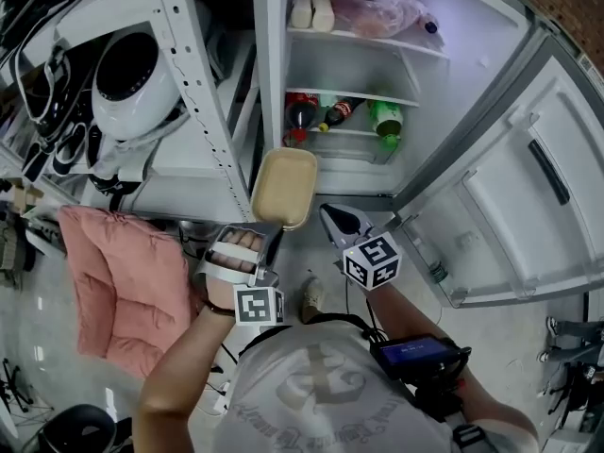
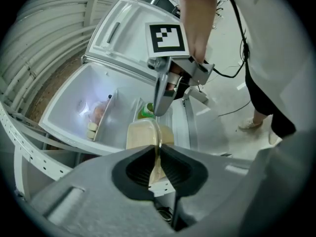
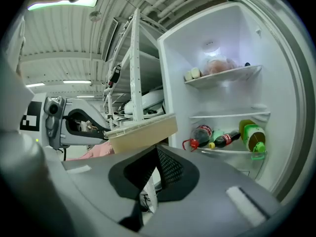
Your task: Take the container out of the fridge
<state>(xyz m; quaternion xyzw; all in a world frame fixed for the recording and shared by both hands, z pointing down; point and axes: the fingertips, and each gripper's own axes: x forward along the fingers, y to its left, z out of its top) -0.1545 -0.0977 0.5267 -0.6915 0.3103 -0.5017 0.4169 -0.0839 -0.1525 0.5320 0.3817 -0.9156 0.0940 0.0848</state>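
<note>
A shallow beige container (image 1: 284,187) hangs in the air just outside the open fridge (image 1: 377,64), level with its lower shelf. My left gripper (image 1: 272,229) is shut on the container's near rim, and in the left gripper view the rim runs between the pads of my left gripper (image 2: 158,154), with the container (image 2: 143,135) beyond. My right gripper (image 1: 332,220) is just to the right of the container, shut and with nothing in it. From the right gripper view, the container (image 3: 143,132) sits tilted above my right gripper (image 3: 153,154).
The fridge door (image 1: 528,187) stands open to the right. Cola bottles (image 1: 316,113) and a green bottle (image 1: 387,119) lie on the lower shelf, with bagged food (image 1: 377,8) above. A metal rack (image 1: 189,83) with a white appliance (image 1: 132,78) is on the left. A pink cushion (image 1: 123,281) lies on the floor.
</note>
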